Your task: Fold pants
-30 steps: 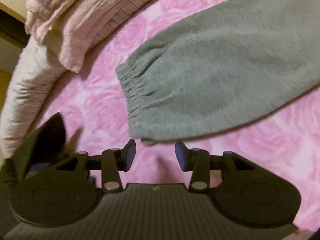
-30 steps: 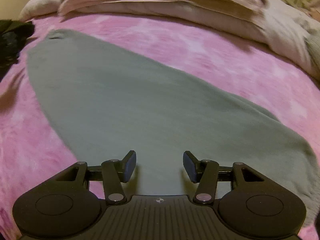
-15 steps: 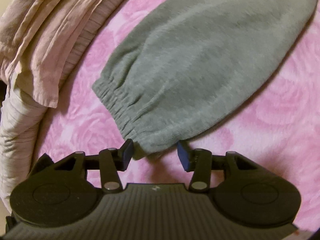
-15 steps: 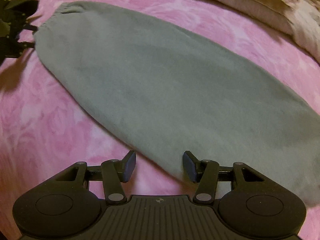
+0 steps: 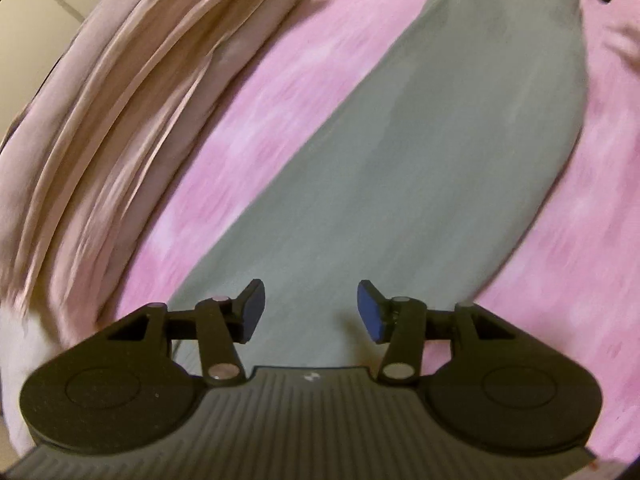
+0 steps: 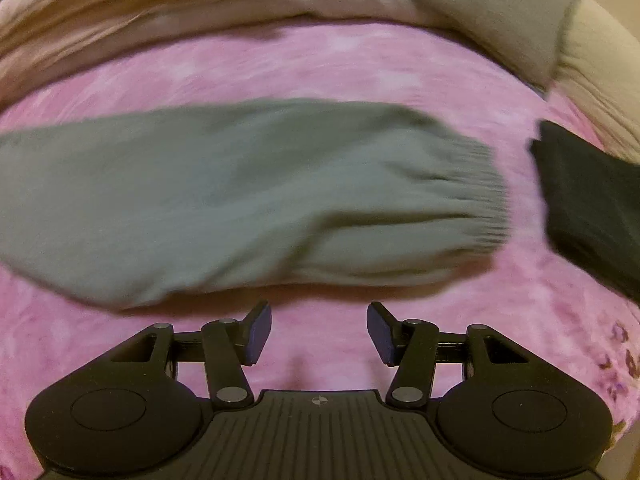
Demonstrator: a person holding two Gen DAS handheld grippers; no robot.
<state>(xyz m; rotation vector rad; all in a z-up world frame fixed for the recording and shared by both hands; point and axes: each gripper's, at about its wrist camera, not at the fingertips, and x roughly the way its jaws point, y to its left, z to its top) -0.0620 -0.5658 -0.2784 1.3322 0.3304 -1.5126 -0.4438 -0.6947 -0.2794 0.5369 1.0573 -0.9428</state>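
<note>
The pants [image 5: 420, 168] in front of me are soft grey knit cloth, matt, kind of fleecy, with a ribbed gathered cuff [image 6: 480, 196] at the end. The blanket [image 6: 320, 64] under them is plush pink fabric with a fuzzy nap. My left gripper [image 5: 311, 312] and right gripper [image 6: 319, 334] are matt black plastic with dull silvery metal pivot pins, ridged grey housing and smooth dark blue pads [image 5: 370, 312]. Piled bedding [image 5: 100, 128] looks like thin, crinkly beige-pink cloth. There's a dark matt garment [image 6: 592, 208] too, too blurry to tell the weave.
</note>
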